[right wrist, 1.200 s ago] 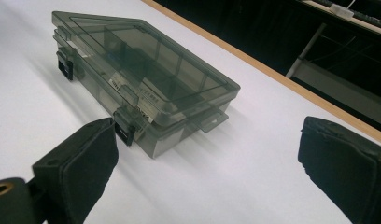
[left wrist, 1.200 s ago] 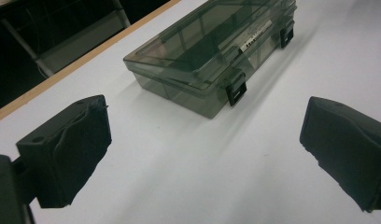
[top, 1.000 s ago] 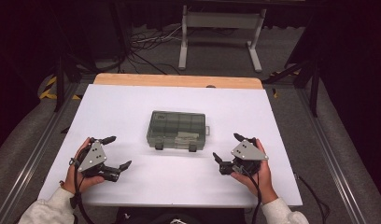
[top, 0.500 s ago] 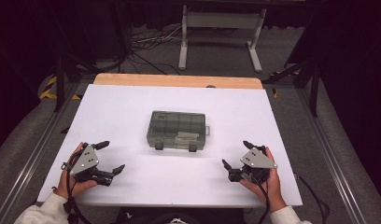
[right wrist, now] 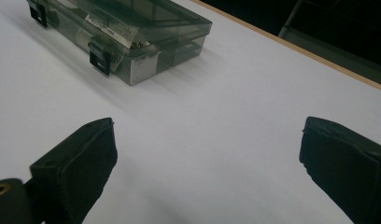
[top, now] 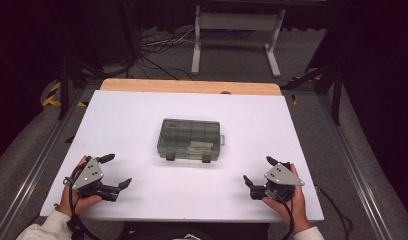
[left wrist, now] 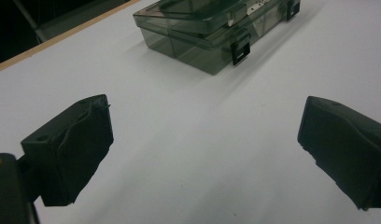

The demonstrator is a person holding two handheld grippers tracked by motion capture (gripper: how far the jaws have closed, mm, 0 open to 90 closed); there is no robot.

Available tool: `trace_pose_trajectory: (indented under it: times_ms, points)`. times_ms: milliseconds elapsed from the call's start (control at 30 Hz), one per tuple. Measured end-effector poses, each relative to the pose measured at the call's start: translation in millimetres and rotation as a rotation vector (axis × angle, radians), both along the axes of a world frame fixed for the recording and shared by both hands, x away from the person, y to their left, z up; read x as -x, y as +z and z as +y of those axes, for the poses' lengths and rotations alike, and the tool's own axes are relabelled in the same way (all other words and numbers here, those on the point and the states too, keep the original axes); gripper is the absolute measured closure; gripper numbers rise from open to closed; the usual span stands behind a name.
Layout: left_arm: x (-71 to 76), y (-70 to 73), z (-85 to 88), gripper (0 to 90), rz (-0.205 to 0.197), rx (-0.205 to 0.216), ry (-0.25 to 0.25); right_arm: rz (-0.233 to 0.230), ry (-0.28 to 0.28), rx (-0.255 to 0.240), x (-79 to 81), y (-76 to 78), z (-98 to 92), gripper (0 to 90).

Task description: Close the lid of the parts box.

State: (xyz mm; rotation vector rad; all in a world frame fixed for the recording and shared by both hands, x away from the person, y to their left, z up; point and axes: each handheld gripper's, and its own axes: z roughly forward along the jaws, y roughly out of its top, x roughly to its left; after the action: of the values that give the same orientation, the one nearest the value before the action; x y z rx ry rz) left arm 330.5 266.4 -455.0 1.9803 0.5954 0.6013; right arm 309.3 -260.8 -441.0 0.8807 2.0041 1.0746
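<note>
White tabletop [top: 142, 120] with a pale wooden strip along its far edge fills the middle of the high view, surrounded by dark floor, cables and a grey metal stand at twelve o'clock. At the centre of the table lies a smoky transparent compartment box [top: 190, 139], lid closed, with two black latches on its near side and a paper label visible inside. At about seven o'clock, near the table's front edge, a person's hand holds the left gripper [top: 115, 172], its jaws spread wide apart with nothing between them. At about five o'clock the right gripper [top: 259, 172] is held the same way, jaws also wide apart and empty. Both grippers sit well apart from the box. In each gripper view, the two black jaws frame bare white table, with the box farther off.
</note>
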Motion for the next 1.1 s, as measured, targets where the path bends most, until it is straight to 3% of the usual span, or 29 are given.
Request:
trace_pose_trajectory:
  times_ms: [733,1100]
  points:
    - [-4.1,0.3,1.7,3.9,0.012,0.025,-0.014,-0.006,0.011,0.005,1.5,2.0,5.6,4.8]
    - [-8.5,0.2,-1.0,4.1,0.015,0.012,-0.021,-0.021,-0.012,0.013,3.9,2.3,2.9,5.4]
